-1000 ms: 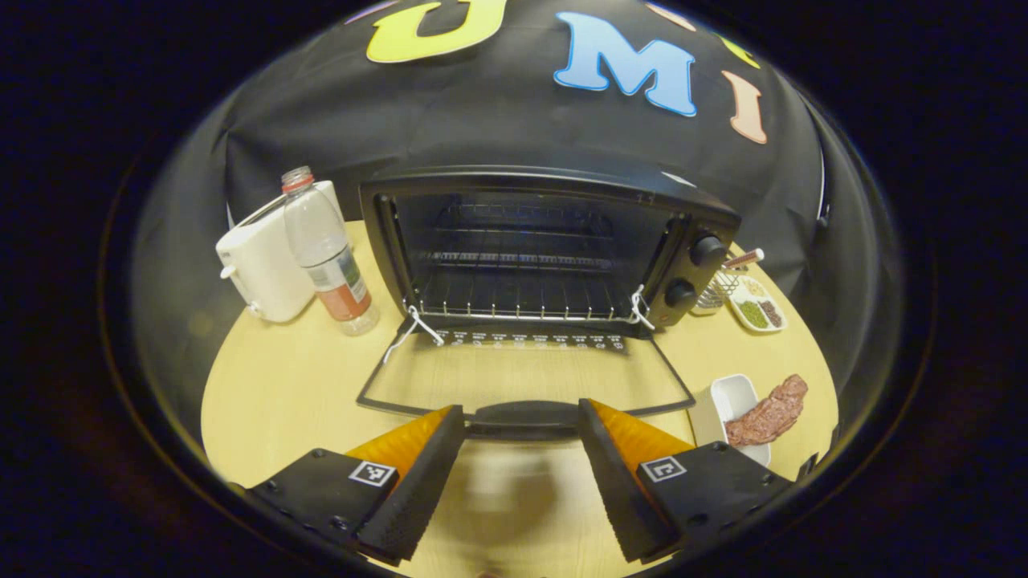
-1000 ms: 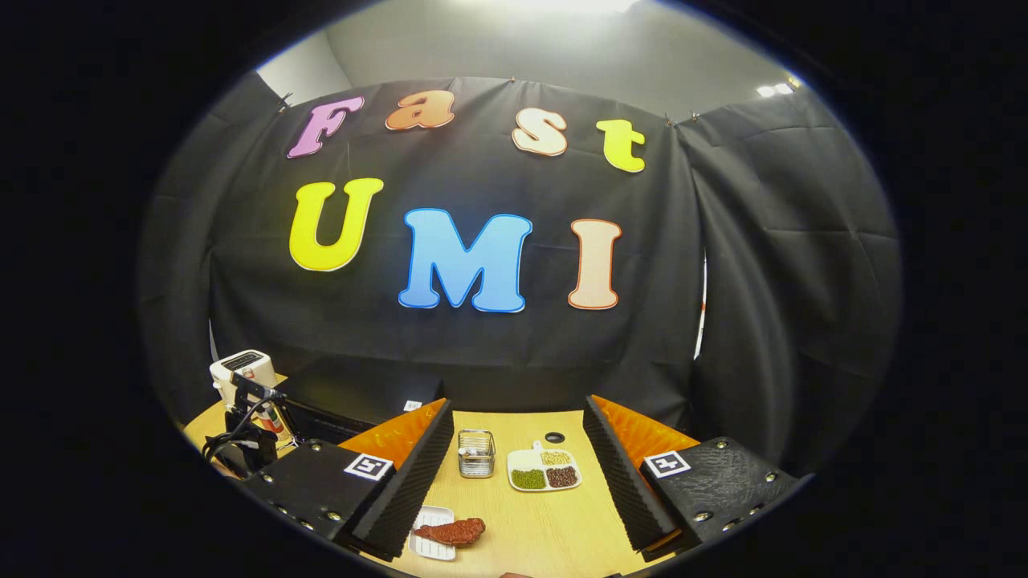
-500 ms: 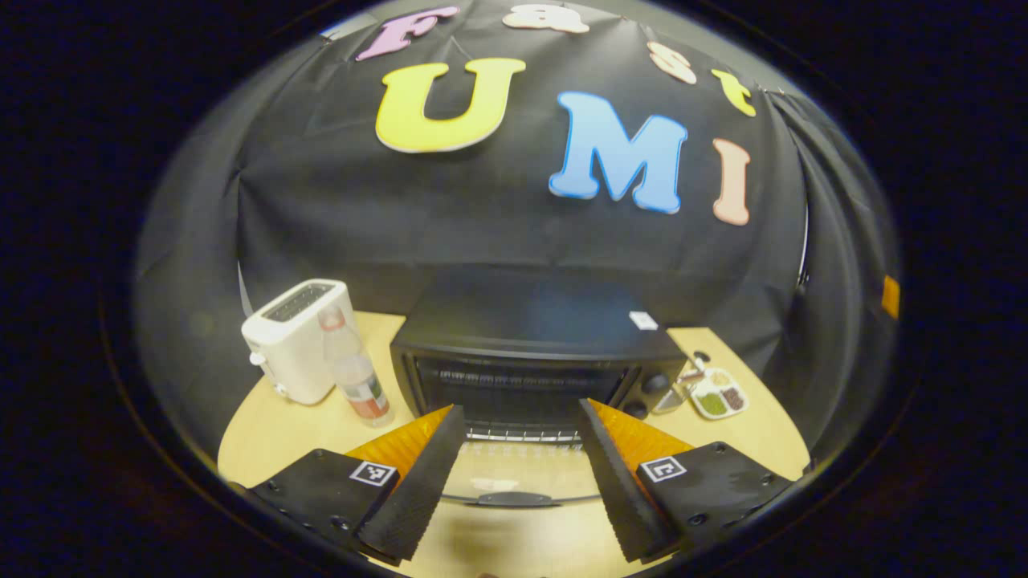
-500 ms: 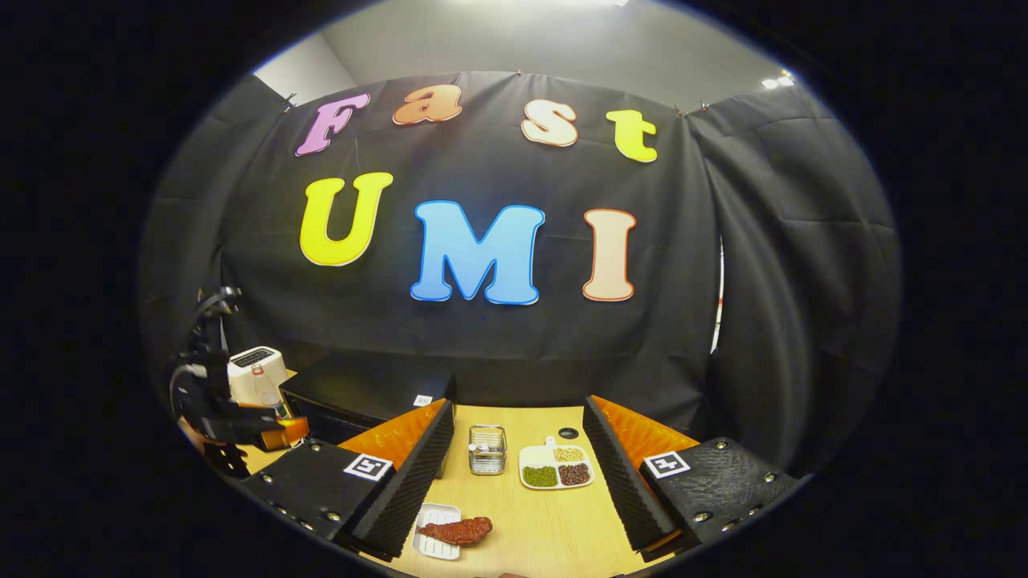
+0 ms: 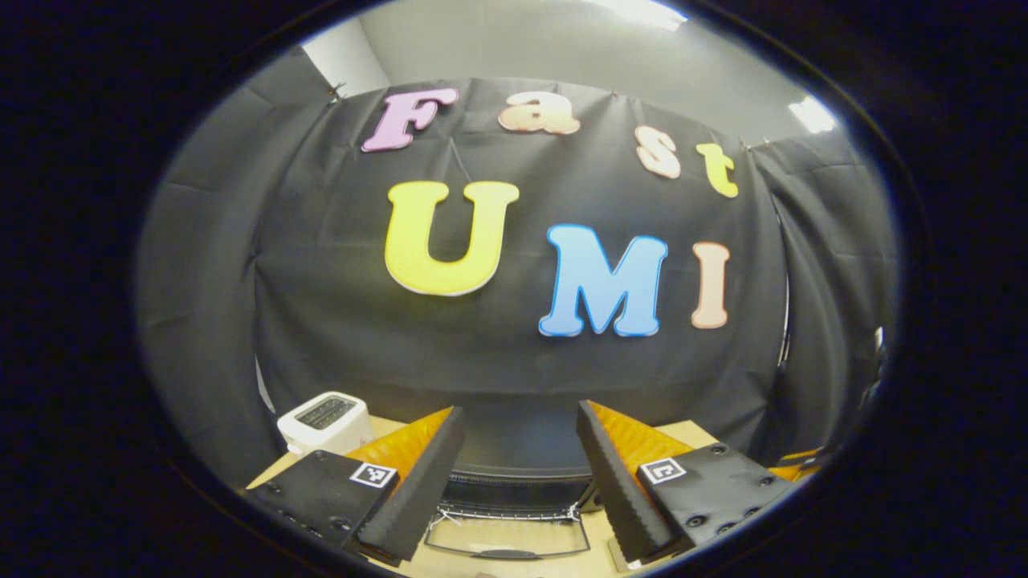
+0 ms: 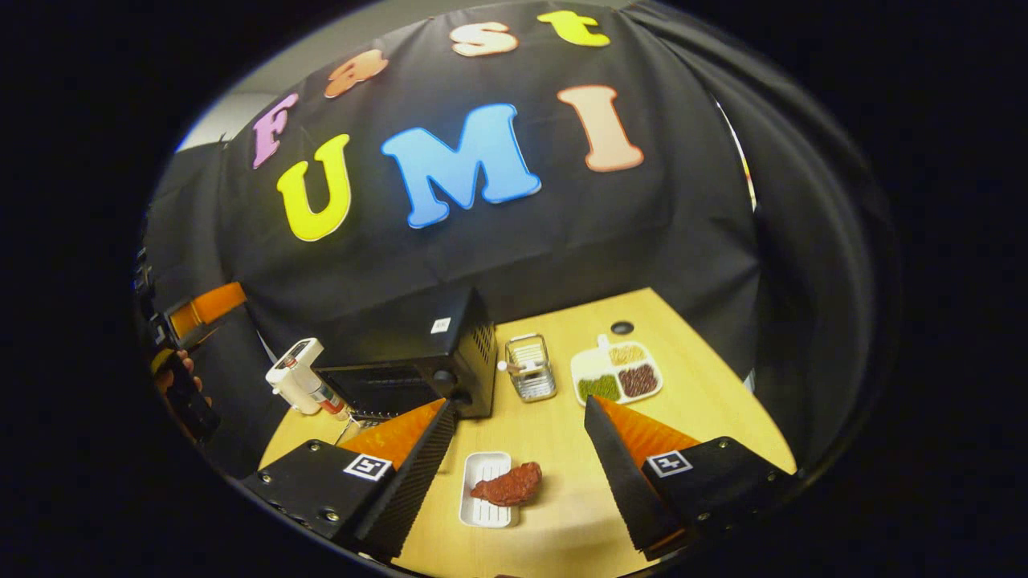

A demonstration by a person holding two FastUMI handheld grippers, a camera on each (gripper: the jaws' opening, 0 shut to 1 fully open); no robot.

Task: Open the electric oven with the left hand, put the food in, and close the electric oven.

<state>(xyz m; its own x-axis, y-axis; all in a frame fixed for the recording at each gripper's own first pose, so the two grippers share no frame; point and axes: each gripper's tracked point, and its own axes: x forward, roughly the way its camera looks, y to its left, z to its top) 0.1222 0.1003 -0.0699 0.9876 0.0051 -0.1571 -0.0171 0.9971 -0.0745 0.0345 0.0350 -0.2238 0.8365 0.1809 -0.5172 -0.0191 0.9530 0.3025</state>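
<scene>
Oven (image 6: 418, 353) work comes first: the black oven is seen on the tabletop (image 6: 699, 401) with its door (image 5: 506, 539) dropped down flat, so the opening step is judged done. Putting the food in is judged to be the step in hand. The left gripper (image 5: 514, 498) is held up and back from the door, its 2 fingers spread wide with nothing between them. The right gripper (image 6: 514, 474) is also spread wide and empty, held above the food. The red-brown food (image 6: 507, 486) is seen resting partly on a small white dish (image 6: 482, 502), near the oven's front. Next, the right fingers should be lowered around the food and squeezed gently. A round wooden tabletop and black cloth walls are seen.
</scene>
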